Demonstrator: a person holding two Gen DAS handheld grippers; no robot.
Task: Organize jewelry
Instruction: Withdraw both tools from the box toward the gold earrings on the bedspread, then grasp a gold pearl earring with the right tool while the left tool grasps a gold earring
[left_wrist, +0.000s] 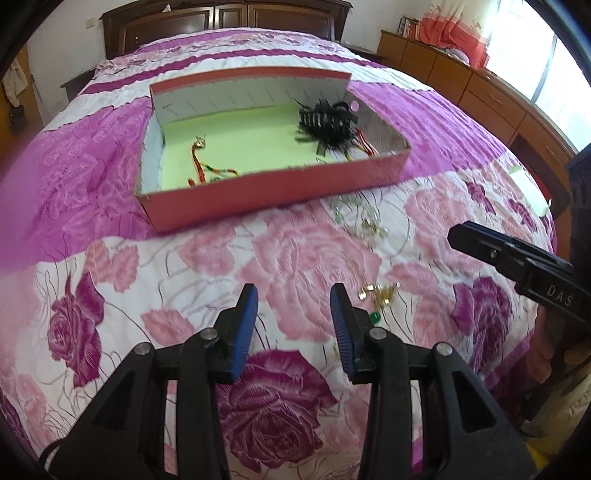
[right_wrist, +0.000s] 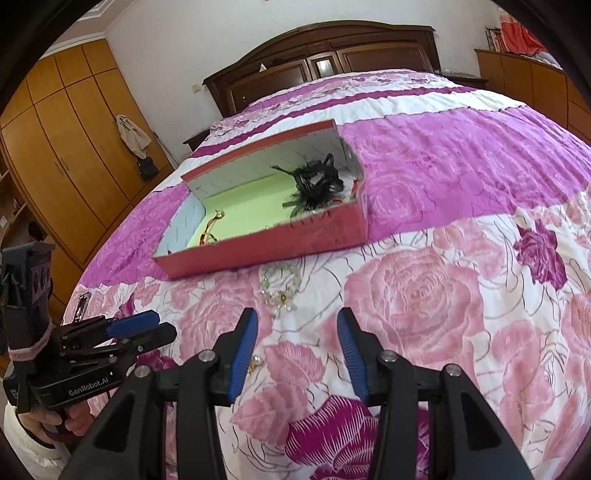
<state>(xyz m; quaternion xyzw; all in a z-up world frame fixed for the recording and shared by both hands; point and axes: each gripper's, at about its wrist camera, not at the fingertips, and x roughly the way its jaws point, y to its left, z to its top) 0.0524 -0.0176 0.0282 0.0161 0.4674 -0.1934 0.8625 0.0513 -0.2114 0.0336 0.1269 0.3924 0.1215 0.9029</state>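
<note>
A red box (left_wrist: 280, 184) with a green floor lies on the bed; it also shows in the right wrist view (right_wrist: 280, 240). Inside are a black feathered hair clip (left_wrist: 328, 122) (right_wrist: 314, 181) and a colourful cord bracelet (left_wrist: 201, 162) (right_wrist: 210, 227). A pale beaded piece (left_wrist: 354, 214) (right_wrist: 280, 291) lies in front of the box. A small gold piece with a green bead (left_wrist: 380, 295) lies right of my left gripper (left_wrist: 293, 299). A gold piece (right_wrist: 255, 363) shows by my right gripper's left finger. My left gripper is open and empty. My right gripper (right_wrist: 297, 321) is open and empty.
The pink floral bedspread (left_wrist: 295, 258) covers the bed. A wooden headboard (right_wrist: 325, 59) stands at the far end. A wooden wardrobe (right_wrist: 66, 147) is on the left, low wooden drawers (left_wrist: 461, 85) on the right. My left gripper also shows in the right wrist view (right_wrist: 147, 328).
</note>
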